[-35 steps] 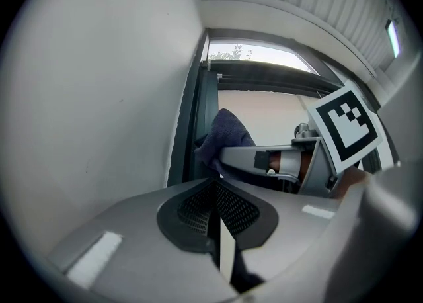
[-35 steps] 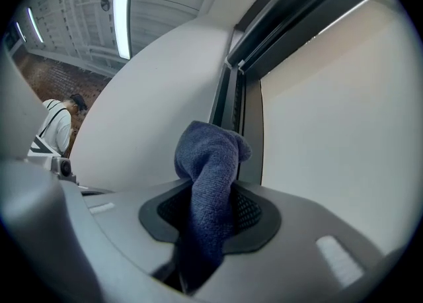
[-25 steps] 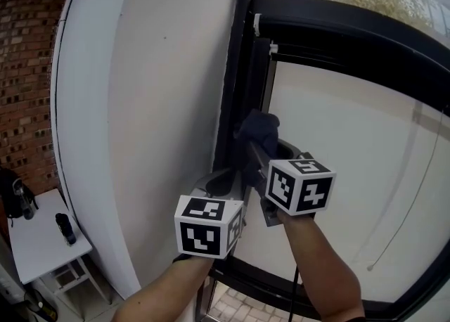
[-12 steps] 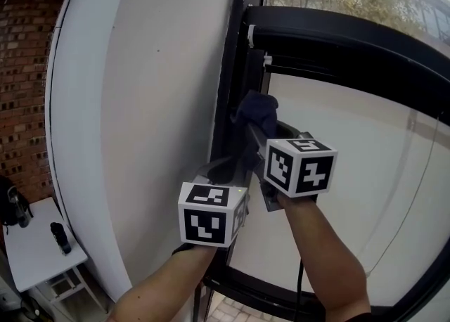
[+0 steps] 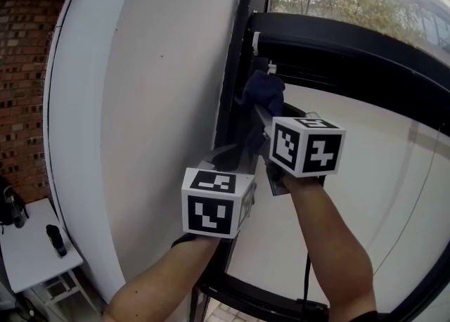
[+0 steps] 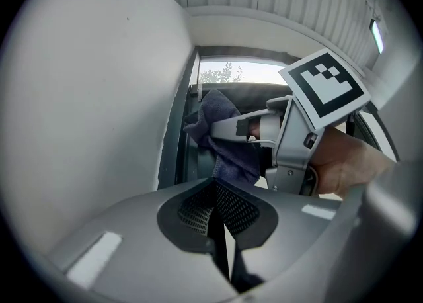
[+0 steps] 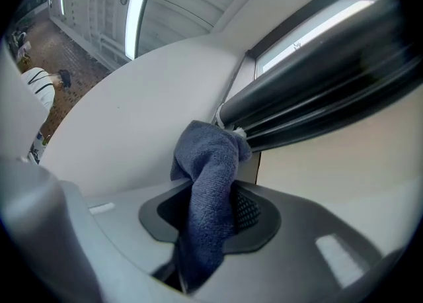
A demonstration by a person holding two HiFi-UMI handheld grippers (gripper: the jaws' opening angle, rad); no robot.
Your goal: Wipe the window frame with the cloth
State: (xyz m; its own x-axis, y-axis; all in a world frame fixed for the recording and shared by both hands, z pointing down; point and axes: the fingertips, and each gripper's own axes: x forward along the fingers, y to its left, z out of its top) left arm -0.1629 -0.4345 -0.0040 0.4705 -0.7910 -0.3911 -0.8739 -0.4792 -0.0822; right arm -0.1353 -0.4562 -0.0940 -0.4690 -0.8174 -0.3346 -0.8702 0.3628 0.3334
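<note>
Head view: my right gripper [image 5: 259, 112] presses a dark blue cloth [image 5: 263, 88] against the black window frame [image 5: 235, 67]. My left gripper [image 5: 229, 159] sits just below it.

Left gripper view: the jaws are closed on nothing.

Right gripper view: the jaws clamp the cloth, bunched against the frame's corner.
</note>
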